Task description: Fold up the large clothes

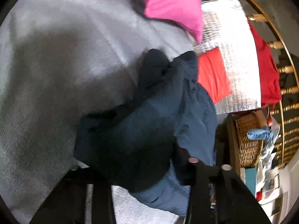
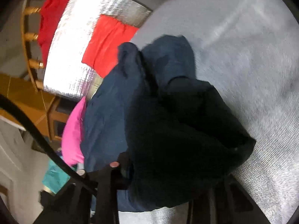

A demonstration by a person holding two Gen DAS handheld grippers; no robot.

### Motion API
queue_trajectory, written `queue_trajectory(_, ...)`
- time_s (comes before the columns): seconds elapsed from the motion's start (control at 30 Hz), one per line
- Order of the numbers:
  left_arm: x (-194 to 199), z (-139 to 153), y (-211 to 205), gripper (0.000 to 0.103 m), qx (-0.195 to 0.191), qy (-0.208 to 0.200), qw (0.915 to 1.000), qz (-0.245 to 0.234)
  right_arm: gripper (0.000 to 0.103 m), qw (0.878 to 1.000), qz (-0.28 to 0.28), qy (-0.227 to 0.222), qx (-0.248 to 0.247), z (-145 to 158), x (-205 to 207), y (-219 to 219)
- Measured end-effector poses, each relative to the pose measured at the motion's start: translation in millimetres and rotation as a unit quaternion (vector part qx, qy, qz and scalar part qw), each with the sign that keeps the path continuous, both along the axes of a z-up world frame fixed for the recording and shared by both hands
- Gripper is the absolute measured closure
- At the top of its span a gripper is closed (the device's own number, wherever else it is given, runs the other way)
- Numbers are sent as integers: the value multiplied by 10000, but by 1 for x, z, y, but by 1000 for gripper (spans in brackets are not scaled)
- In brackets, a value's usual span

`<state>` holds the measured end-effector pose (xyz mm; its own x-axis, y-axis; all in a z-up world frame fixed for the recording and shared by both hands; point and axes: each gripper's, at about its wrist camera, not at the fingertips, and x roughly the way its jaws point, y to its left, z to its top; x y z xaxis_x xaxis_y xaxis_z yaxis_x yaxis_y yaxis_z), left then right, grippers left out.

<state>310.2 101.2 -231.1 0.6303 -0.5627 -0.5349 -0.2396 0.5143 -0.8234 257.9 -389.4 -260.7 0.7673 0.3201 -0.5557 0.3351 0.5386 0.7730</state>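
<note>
Grey bedding [image 1: 56, 65] covers most of both views, with a silver quilted mat [image 1: 235, 59] at the bed's far side carrying a folded red-orange garment [image 1: 213, 74]. A large navy garment [image 1: 149, 123] hangs bunched in front of both cameras, its lower folds trailing onto the bedding. The left gripper [image 1: 147, 190] and the right gripper [image 2: 157, 192] each have dark cloth bunched over the jaws; whether the pads pinch it I cannot tell.

The step looks like lifting the garment to spread it flat. To do it well, find two matching corners or the shoulders, draw them apart until the cloth hangs straight, then lay it down away from the bed's edge.

Open bedding lies free on the grey side. A pink garment [image 1: 173, 7], the mat and a wicker basket [image 1: 248, 140] past the edge crowd the other side.
</note>
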Motion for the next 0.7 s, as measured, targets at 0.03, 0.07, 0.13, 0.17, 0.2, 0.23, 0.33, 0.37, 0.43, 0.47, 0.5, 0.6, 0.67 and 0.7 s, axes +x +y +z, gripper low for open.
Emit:
queue_trajectory(0.03,0,5,-1,74,85,-84,9999,-22,75,9999,19,-23,-124,4,0,3)
queue_trajectory(0.07,-4,8,1,77,136,-155,9998,-44,76,9998,27,-75,-203,8,-2,5)
queue_trajectory(0.13,-5,14,2,80,181,-252,9995,-64,76,9997,36,-158,-193,14,-4,5)
queue_trajectory(0.17,-7,17,5,81,170,-290,9994,-75,76,9996,53,-191,-198,16,-6,6)
queue_trajectory(0.2,-10,20,6,82,192,-320,9993,-91,76,9995,67,-199,-219,19,-8,6)
queue_trajectory(0.23,-13,21,8,82,237,-323,9991,-99,76,9994,97,-195,-254,21,-10,8)
queue_trajectory(0.33,-21,25,12,82,311,-332,9989,-121,76,9990,208,-216,-331,24,-20,11)
queue_trajectory(0.37,-22,28,12,83,326,-344,9988,-129,76,9989,240,-230,-338,25,-24,11)
queue_trajectory(0.43,-23,31,12,83,367,-363,9985,-163,76,9987,295,-259,-329,27,-33,11)
queue_trajectory(0.47,-28,33,12,83,402,-379,9983,-192,76,9986,325,-265,-335,27,-38,11)
queue_trajectory(0.5,-28,34,13,83,427,-385,9981,-210,76,9985,348,-260,-345,27,-42,10)
queue_trajectory(0.6,-38,34,15,83,500,-374,9976,-287,76,9981,425,-223,-388,27,-52,11)
queue_trajectory(0.67,-44,30,21,83,478,-351,9978,-289,76,9976,492,-216,-443,27,-56,13)
queue_trajectory(0.7,-46,29,23,83,464,-336,9980,-275,76,9973,526,-222,-471,27,-57,15)
